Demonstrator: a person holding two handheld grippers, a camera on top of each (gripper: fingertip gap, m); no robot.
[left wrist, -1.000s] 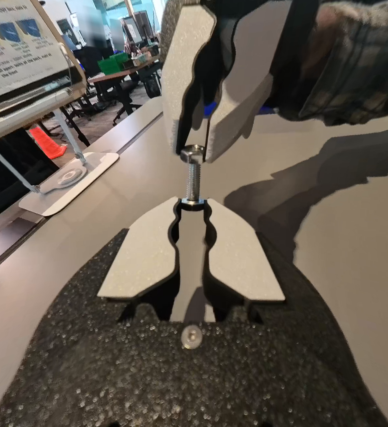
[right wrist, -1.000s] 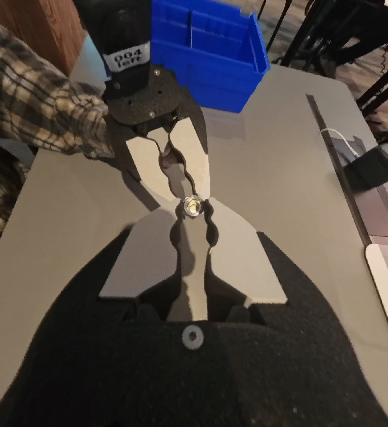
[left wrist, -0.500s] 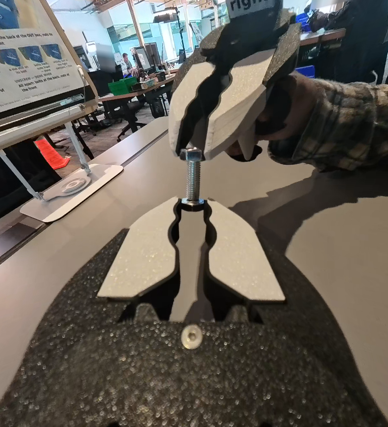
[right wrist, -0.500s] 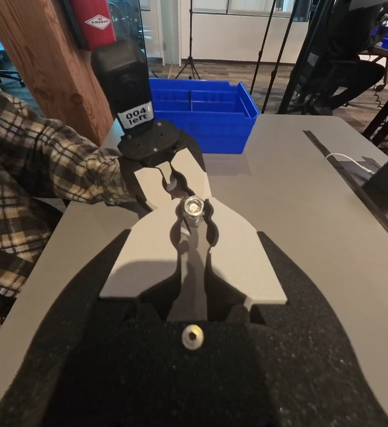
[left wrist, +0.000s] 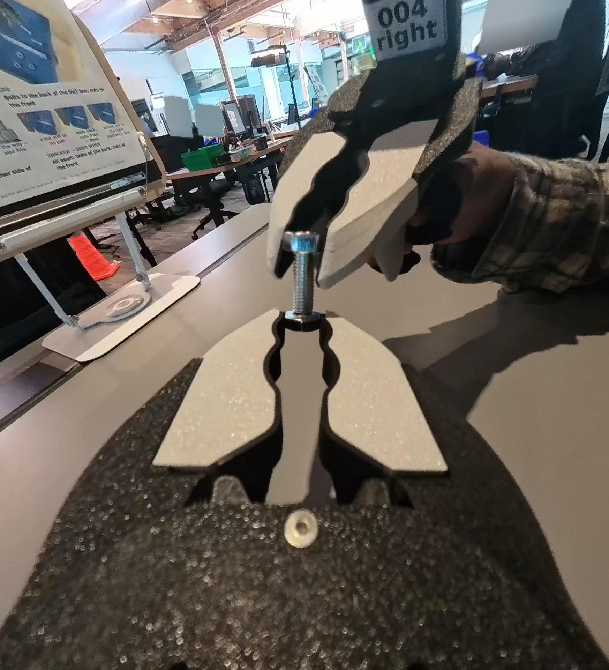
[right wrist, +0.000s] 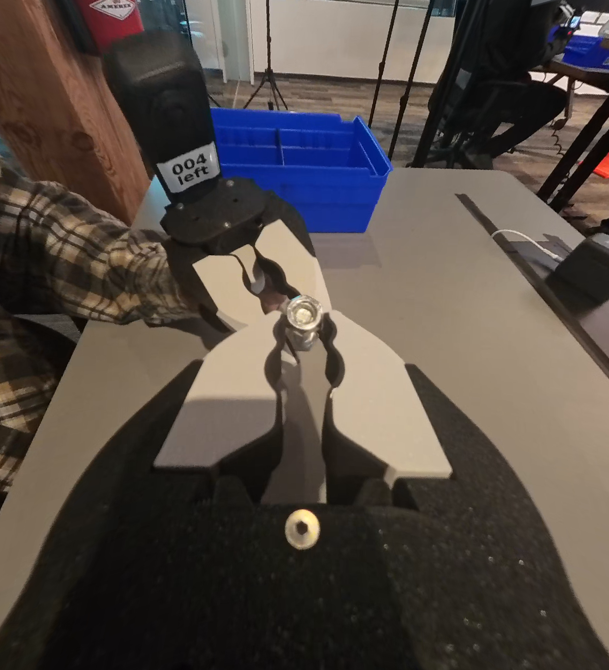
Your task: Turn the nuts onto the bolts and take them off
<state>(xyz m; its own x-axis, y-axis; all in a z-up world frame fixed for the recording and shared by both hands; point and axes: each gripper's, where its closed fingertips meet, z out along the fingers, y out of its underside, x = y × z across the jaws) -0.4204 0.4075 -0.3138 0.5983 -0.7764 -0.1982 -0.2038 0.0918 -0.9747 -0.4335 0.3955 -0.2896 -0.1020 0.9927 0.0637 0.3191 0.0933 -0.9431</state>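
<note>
**Inspector:** Left wrist view first. State the grip.

**Assistant:** The left gripper (left wrist: 301,319) has its fingers narrowed onto a dark nut (left wrist: 301,321) at their tips. A bolt (left wrist: 302,281) stands upright from that nut, above the grey table (left wrist: 549,453). The right gripper (left wrist: 299,253) comes down from above, its fingers closed on the bolt head.

**Inspector:** Difference from a second ago?

**Assistant:** The right gripper then hung steeply over the bolt, its body largely cut off at the top edge. It has since swung back, so its black body and white label are in full view, along with the plaid sleeve (left wrist: 549,224) behind it. Both grips are unchanged, and the bolt stands as before.

**Inspector:** What does each view add?

**Assistant:** Right wrist view looks down the bolt (right wrist: 303,321), showing the head end-on between the right gripper (right wrist: 303,328) fingers, with the left gripper (right wrist: 277,308) beyond. The nut cannot be made out there. That view alone shows a blue bin (right wrist: 332,195) at the table's far edge and a black box with a white cable (right wrist: 593,268) to the right. Only the left wrist view shows an instruction board on a stand (left wrist: 60,145) at the left.
</note>
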